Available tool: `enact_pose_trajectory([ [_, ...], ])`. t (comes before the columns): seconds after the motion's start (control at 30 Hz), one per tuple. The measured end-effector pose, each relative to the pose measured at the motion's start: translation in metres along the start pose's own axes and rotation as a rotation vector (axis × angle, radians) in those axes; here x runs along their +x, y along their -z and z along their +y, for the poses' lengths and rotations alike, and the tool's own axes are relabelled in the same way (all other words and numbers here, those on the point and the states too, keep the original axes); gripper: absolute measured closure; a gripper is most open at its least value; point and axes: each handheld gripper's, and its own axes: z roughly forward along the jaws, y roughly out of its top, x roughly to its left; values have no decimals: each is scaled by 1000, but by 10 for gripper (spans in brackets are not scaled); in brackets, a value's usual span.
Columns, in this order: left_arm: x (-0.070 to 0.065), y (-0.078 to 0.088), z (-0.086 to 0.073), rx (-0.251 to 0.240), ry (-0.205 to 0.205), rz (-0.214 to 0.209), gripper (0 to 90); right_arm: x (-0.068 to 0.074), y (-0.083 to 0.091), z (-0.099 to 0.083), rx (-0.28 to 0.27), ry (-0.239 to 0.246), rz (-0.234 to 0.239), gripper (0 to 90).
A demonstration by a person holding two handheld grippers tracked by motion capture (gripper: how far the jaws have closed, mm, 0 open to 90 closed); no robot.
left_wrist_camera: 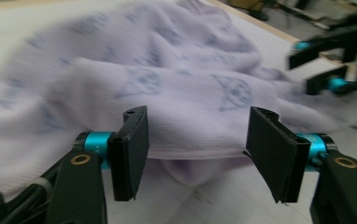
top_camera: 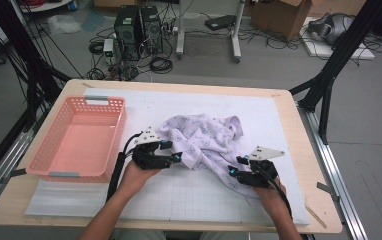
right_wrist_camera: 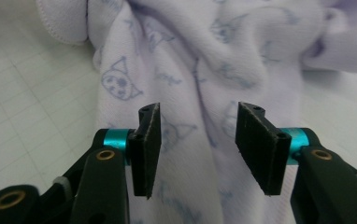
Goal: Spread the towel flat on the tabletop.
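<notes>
A soft, crumpled lilac cloth with little blue cat faces (top_camera: 201, 137) lies in the middle of the bench (top_camera: 289, 120), beside a pink plastic basket (top_camera: 79, 137). The left tool (top_camera: 171, 152) and right tool (top_camera: 236, 166) sit at its near edges, jaws apart — this looks like the reach before a grab. Next, each should likely close on a fold.

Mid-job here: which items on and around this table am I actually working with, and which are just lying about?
In the job, as it looks:
lilac printed garment, crumpled on the white mat
left gripper and right gripper, both open at the cloth's edges
pink basket, empty, probably the destination

Just lying about:
computer towers
cardboard box
floor cables
</notes>
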Motion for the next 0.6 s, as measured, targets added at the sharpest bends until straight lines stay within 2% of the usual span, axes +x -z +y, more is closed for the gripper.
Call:
enact_pose_trajectory([
  [0.07,-7,-7,-4,26,-21,-6,369,3,-8,3,29,23,1,516],
  [0.13,-14,-16,-6,72,-51,0,367,4,-18,4,70,46,6,538],
  [0.23,-21,-32,-10,140,-100,14,361,7,-29,5,111,65,24,632],
  [0.27,-23,-37,-11,156,-113,36,365,8,-30,5,114,75,30,671],
  [0.33,-24,-42,-11,162,-111,60,515,9,-29,7,110,68,43,770],
  [0.4,-24,-39,-9,144,-114,62,769,8,-25,6,101,47,63,797],
  [0.5,-24,-24,-2,82,-114,24,796,7,-16,7,75,34,87,802],
  [0.6,-19,-4,10,-10,-82,-20,790,2,-5,12,13,-5,110,793],
])
